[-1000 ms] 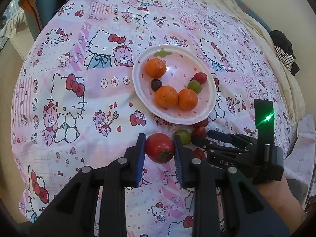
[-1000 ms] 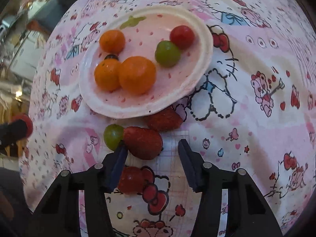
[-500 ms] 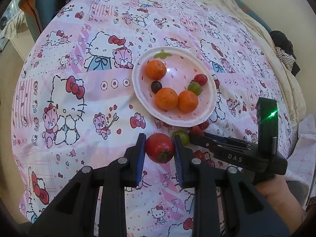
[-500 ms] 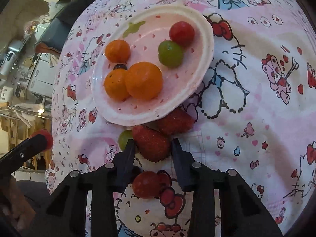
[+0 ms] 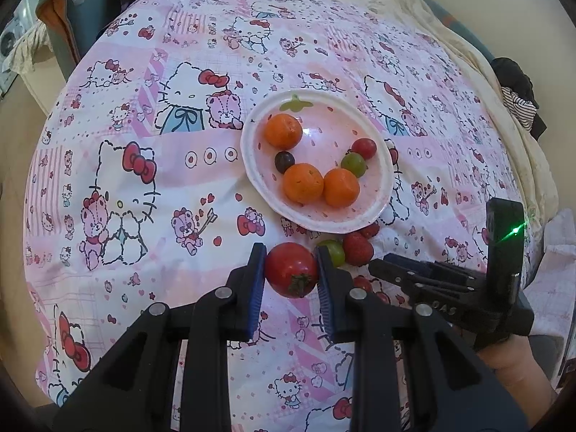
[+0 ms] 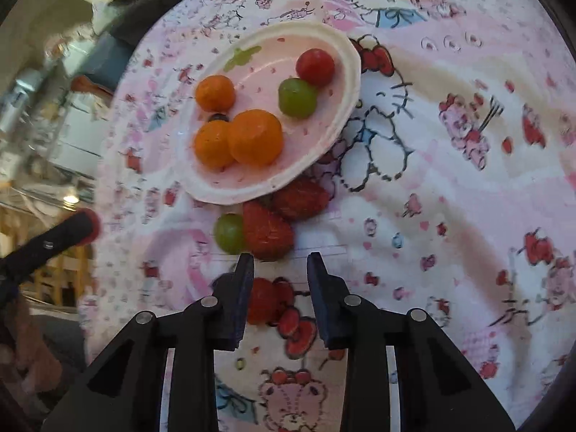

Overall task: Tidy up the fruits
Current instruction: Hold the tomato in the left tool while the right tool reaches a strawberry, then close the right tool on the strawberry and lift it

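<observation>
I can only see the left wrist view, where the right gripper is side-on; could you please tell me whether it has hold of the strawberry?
Observer: No. In the right wrist view the right gripper has just been closing its jaws, but nothing is between them; the strawberry lies just beyond the tips.
Operator: Thanks. Is that strawberry up against anything?
Observer: It looks to touch a green grape on one side and a second strawberry that sits by the rim of the plate.
Operator: And is anything closer to the jaws?
Observer: A small tomato lies on the cloth, partly hidden behind one finger.
</observation>
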The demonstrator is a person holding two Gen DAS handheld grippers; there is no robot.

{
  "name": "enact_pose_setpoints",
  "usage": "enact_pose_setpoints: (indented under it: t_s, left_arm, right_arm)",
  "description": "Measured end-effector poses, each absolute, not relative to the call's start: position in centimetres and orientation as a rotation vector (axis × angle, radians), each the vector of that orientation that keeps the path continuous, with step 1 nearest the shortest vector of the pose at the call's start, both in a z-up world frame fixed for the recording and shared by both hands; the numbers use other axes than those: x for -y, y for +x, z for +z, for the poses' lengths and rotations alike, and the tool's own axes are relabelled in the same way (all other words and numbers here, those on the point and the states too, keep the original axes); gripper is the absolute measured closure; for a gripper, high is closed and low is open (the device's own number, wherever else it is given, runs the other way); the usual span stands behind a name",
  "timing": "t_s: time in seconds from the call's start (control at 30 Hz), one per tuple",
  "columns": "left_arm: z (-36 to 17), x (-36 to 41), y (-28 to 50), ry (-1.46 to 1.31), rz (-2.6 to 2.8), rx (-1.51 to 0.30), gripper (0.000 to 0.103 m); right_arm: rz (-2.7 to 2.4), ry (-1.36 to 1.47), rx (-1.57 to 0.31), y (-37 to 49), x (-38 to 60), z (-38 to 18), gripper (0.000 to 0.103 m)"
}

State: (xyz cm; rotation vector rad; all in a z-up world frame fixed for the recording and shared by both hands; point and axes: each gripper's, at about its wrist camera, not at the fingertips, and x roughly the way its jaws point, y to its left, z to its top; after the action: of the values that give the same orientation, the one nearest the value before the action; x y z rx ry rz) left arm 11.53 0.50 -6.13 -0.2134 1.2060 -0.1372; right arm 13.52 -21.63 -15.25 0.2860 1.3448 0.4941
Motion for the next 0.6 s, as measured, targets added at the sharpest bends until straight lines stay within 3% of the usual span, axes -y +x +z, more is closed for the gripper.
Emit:
enact_pose_setpoints:
  t_s: [0.3, 0.6]
  left_arm:
    - [-6.6, -1.7, 11.5, -0.236, -0.106, -1.219, 0.079]
    - [-6.3, -1.2, 11.8, -0.234, -0.124, -1.213, 0.079]
  right_arm:
    - [0.498, -0.024, -1.296, 13.8, 16.9, -15.7, 0.064]
    - [0.547, 0.072, -1.278, 14.1, 17.6, -15.5, 0.071]
